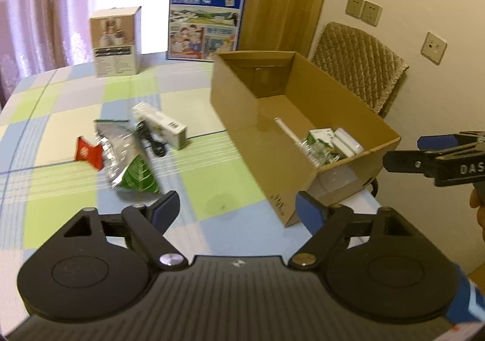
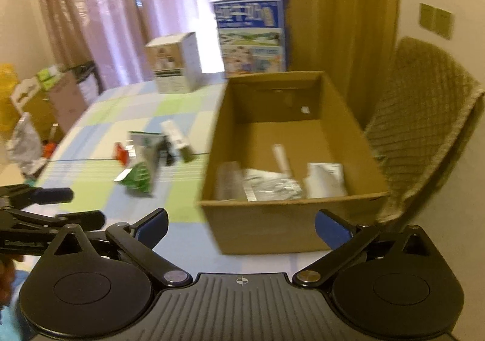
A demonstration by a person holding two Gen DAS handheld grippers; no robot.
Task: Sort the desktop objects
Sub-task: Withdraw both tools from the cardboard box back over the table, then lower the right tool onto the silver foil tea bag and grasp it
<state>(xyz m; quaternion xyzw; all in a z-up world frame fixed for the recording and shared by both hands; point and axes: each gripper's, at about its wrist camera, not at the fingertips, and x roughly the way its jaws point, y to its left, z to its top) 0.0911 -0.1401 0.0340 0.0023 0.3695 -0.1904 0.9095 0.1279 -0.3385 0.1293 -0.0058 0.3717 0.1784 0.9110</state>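
Claws, left [image 1: 236,210] and right [image 2: 241,227], both spread wide, empty, near cardboard box [image 1: 257,140].

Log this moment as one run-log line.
left tool open, empty | right tool open, empty | cardboard box holds several items | snack bag, white carton and red packet on table

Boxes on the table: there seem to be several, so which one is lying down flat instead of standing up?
The small white carton beside the foil snack bag lies on its side. The brown cardboard box, the white product box and the blue milk carton all stand upright.
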